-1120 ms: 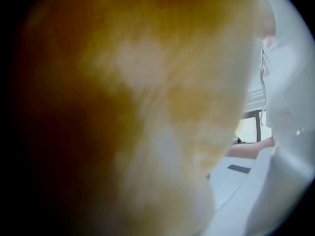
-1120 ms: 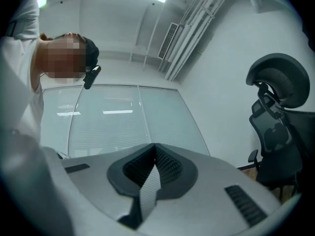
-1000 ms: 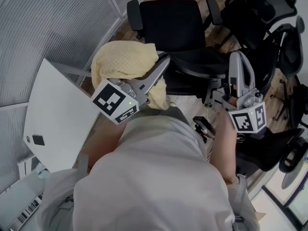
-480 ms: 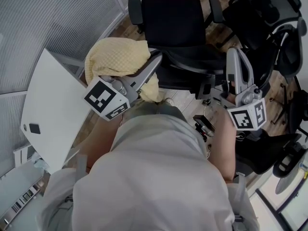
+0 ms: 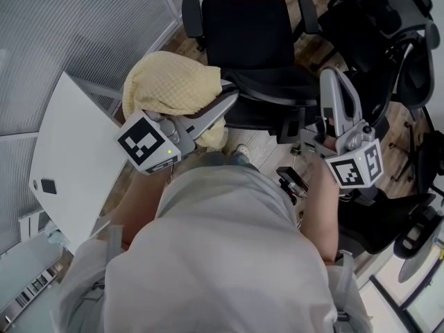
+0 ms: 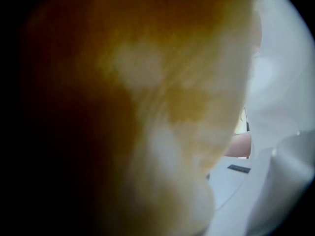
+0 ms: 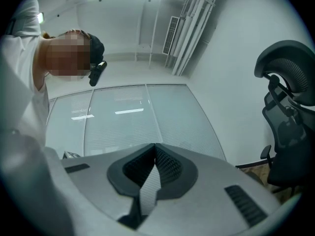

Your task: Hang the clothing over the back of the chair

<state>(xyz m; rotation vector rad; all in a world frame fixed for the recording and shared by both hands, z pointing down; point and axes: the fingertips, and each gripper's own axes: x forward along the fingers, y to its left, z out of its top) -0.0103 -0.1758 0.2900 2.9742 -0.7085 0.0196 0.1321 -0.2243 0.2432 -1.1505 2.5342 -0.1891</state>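
The yellow waffle-knit clothing [image 5: 172, 83] hangs bunched over my left gripper [image 5: 226, 96], which is shut on it just left of the black office chair's backrest [image 5: 274, 96]. The chair's seat [image 5: 246, 23] lies beyond the backrest. In the left gripper view the clothing [image 6: 147, 107] fills nearly the whole picture and hides the jaws. My right gripper [image 5: 330, 76] is held to the right of the backrest, shut with nothing in it. Its ribbed pads [image 7: 167, 163] meet, and it points at a frosted glass wall [image 7: 133, 117].
A white table [image 5: 73, 165] stands at the left against the ribbed glass wall [image 5: 76, 26]. Several more black mesh chairs [image 5: 388, 33] crowd the right side, and one of these chairs [image 7: 288, 112] shows in the right gripper view. The wood floor [image 5: 267, 141] shows between me and the chair.
My left gripper has shifted a little to the left with the yellow clothing in it. The right gripper has stayed about where it was.
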